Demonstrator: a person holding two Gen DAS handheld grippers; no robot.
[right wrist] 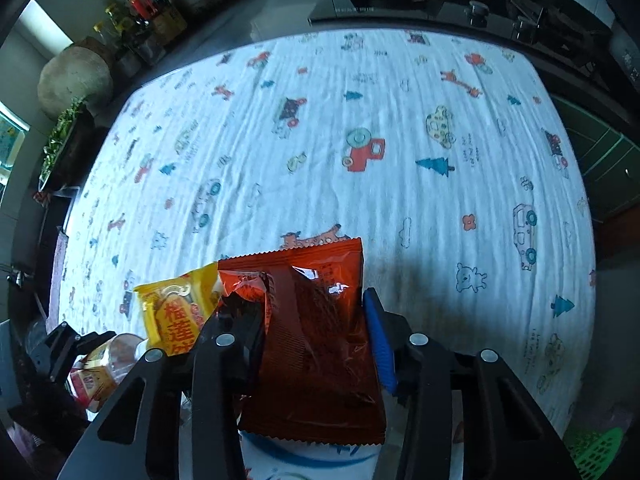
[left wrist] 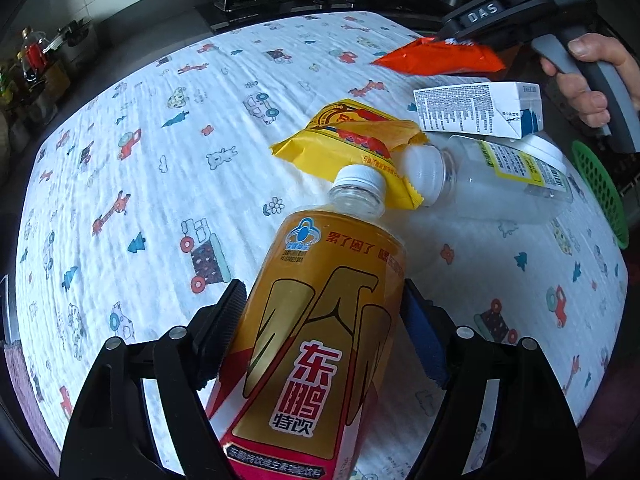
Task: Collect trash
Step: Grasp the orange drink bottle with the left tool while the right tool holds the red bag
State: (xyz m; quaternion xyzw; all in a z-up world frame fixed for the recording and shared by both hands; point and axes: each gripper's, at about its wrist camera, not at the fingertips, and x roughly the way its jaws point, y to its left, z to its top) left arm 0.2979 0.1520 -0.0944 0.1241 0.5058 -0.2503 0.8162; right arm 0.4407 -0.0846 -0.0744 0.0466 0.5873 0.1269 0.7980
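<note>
My left gripper [left wrist: 320, 320] is shut on a yellow drink bottle [left wrist: 320, 332] with a white cap, held above the cloth. My right gripper [right wrist: 308, 312] is shut on a red snack wrapper [right wrist: 312, 340]; the wrapper [left wrist: 440, 60] and the gripper [left wrist: 456, 38] also show at the upper right of the left wrist view. A yellow wrapper [left wrist: 356, 140], a clear plastic bottle [left wrist: 492, 176] and a white carton [left wrist: 480, 108] lie together on the patterned cloth [left wrist: 160, 160]. The yellow wrapper [right wrist: 180, 312] also shows beside the red one.
A green mesh basket [left wrist: 600, 192] sits at the table's right edge; it shows in the right wrist view [right wrist: 596, 456] too. A gas stove [left wrist: 304, 0] stands behind the table. Bottles and jars [right wrist: 144, 12] stand on the counter at the far left.
</note>
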